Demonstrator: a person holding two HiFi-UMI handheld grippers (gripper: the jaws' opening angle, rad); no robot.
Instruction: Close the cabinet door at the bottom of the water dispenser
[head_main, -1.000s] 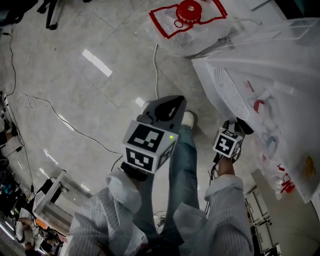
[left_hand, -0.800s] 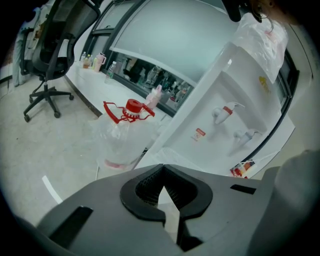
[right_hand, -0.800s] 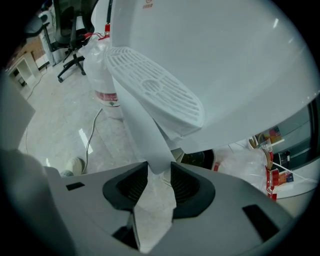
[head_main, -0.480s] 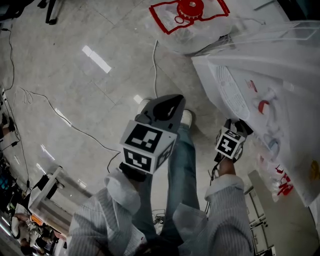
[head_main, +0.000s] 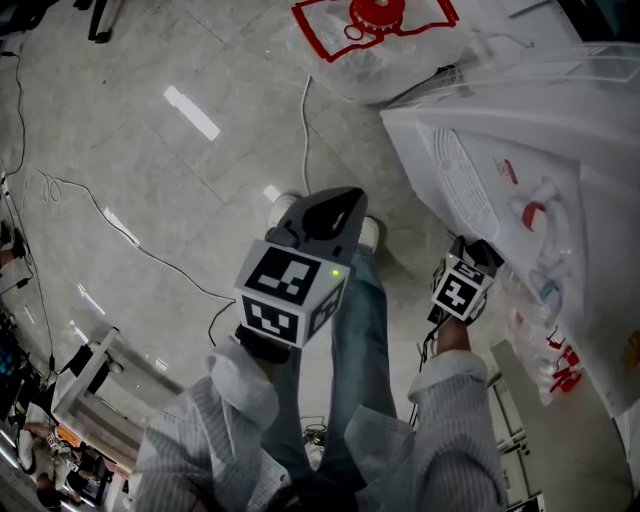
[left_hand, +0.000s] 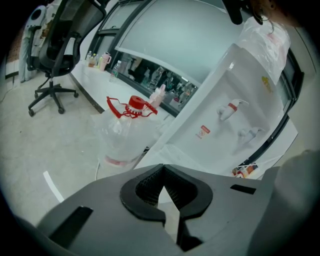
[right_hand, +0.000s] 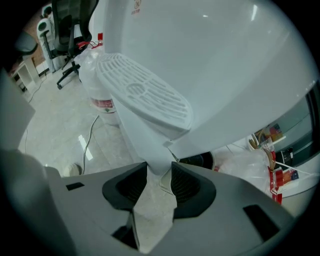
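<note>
The white water dispenser (head_main: 520, 170) stands at the right, wrapped in clear plastic, with a red and a blue tap. My right gripper (head_main: 478, 252) is low against its front, below the drip tray (head_main: 460, 180). In the right gripper view the gripper (right_hand: 160, 172) is open, and the white lower cabinet panel (right_hand: 142, 142) under the grille (right_hand: 145, 95) fills the gap ahead of the jaws. I cannot tell whether the door is ajar. My left gripper (head_main: 335, 205) hangs over the floor, apart from the dispenser (left_hand: 230, 115), and its jaws (left_hand: 163, 172) are shut on nothing.
A large water bottle (head_main: 375, 40) with a red cap, bagged in plastic, stands beside the dispenser. A white cable (head_main: 305, 130) runs across the marble floor. The person's legs and shoe (head_main: 372, 232) are between the grippers. An office chair (left_hand: 60, 55) stands further off.
Almost nothing differs: the head view has shifted slightly, and both grippers keep their places and jaw states.
</note>
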